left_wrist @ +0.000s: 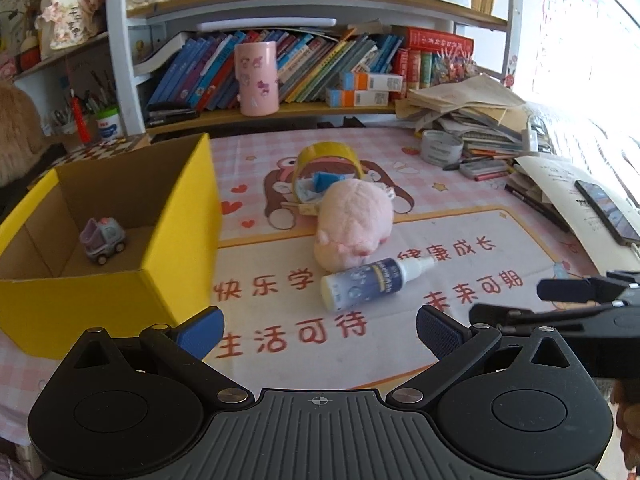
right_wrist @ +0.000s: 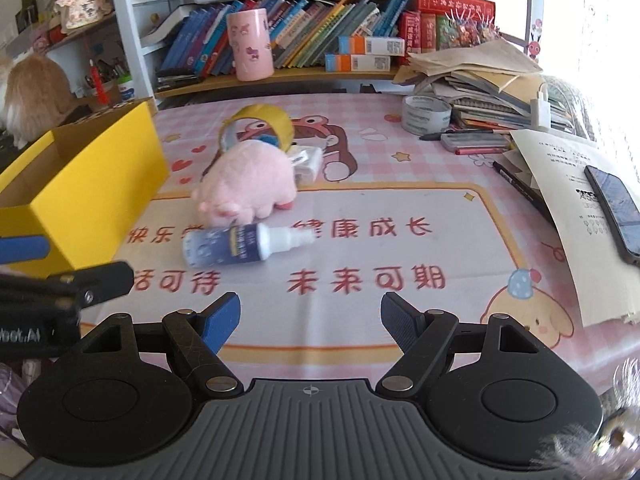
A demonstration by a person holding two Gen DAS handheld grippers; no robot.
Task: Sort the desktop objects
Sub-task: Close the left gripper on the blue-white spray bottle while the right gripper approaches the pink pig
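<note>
Here the left gripper (left_wrist: 320, 330) hovers low over the near edge of the table (left_wrist: 460, 368), its 2 blue-padded fingers (left_wrist: 202, 330) spread wide with nothing between them. The right gripper (right_wrist: 310, 320) hangs beside it over the same near edge, equally wide open and empty; each tool shows at the margin of the other's view.

Just beyond both, on the pink printed mat (right_wrist: 460, 184) that covers the table, a spray bottle (left_wrist: 370, 282) lies on its side, white nozzle pointing toward the right edge. Touching it from behind is a pink plush pig (right_wrist: 252, 182), lying with its snout toward the near-left. At the left edge stands an open yellow cardboard box (left_wrist: 182, 216), and 1 small grey and purple toy car (left_wrist: 103, 240) sits on its floor.

Behind the pig, toward the middle of the table, a roll of yellow tape (right_wrist: 262, 122) stands on edge, leaning over a small white packet (right_wrist: 308, 162) and something blue that I cannot make out. Farther right, a roll of grey tape (right_wrist: 426, 114) lies flat beside a heap of papers and books (right_wrist: 480, 88). A phone (right_wrist: 616, 210) rests on a sheet at the right edge. At the far edge, a pink cup (left_wrist: 257, 78) stands on the low shelf in front of a row of books (left_wrist: 320, 68).
</note>
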